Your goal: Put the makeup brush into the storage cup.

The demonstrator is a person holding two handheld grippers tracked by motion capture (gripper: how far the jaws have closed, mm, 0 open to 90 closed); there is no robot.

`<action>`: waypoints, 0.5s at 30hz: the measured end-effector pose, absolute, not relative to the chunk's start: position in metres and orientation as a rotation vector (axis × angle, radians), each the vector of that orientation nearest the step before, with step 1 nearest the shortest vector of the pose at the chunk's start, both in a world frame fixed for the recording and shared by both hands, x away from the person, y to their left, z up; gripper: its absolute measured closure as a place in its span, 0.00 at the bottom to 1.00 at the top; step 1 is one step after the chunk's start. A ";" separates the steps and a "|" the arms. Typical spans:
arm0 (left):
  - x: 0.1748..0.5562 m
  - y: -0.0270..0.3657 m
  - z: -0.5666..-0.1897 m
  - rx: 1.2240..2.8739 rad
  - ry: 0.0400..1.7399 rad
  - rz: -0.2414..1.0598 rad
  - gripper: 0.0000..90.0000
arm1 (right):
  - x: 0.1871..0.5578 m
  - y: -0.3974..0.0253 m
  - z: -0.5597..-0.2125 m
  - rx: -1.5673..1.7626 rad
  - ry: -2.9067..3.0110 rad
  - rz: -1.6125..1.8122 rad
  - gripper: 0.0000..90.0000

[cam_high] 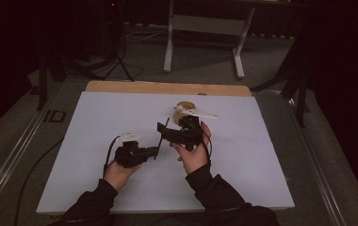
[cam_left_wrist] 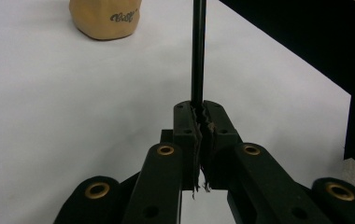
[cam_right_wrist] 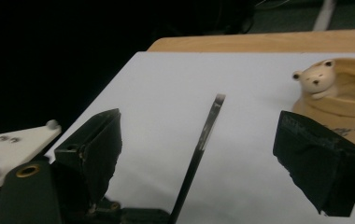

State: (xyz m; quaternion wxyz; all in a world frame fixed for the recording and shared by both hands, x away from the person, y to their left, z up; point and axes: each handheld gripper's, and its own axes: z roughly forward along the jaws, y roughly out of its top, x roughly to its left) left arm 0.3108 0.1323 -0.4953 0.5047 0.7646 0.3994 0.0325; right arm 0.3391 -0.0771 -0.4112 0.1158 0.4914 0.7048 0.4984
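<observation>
One step looks done: the left gripper [cam_left_wrist: 199, 135] has its jaws clamped tight on the lower end of a thin black rod [cam_left_wrist: 198, 51], which stands straight up out of them. What seems left, as I judge it, is the hand-over or the placing: the right gripper [cam_right_wrist: 199, 154] has its jaws spread wide on either side of the rod's upper half, with clear space on both sides, so it has not yet taken hold. In the high view the left gripper [cam_high: 154, 150] sits just beside the right gripper [cam_high: 164, 129], both above the white surface [cam_high: 120, 113]. The rod is slim, straight, dark and slightly glossy, with a flat, squared tip that catches light. Beyond the right jaws, well apart from the rod, a tan ceramic cup [cam_right_wrist: 348, 112] with a small bear figure [cam_right_wrist: 318, 80] on its rim stands on the surface; it may be where the rod is bound
</observation>
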 end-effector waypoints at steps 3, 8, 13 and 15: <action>0.311 0.133 -0.495 1.834 0.963 0.069 0.95 | 0.340 -0.078 -0.412 1.501 2.006 1.504 0.26; 0.311 0.133 -0.495 1.836 0.963 0.075 0.95 | 0.344 -0.078 -0.415 1.608 1.993 1.569 0.41; 0.310 0.132 -0.495 1.839 0.960 0.079 0.95 | 0.346 -0.076 -0.416 1.652 2.023 1.554 0.57; 0.310 0.133 -0.494 1.830 0.950 0.071 0.95 | 0.348 -0.077 -0.417 1.689 2.027 1.561 0.63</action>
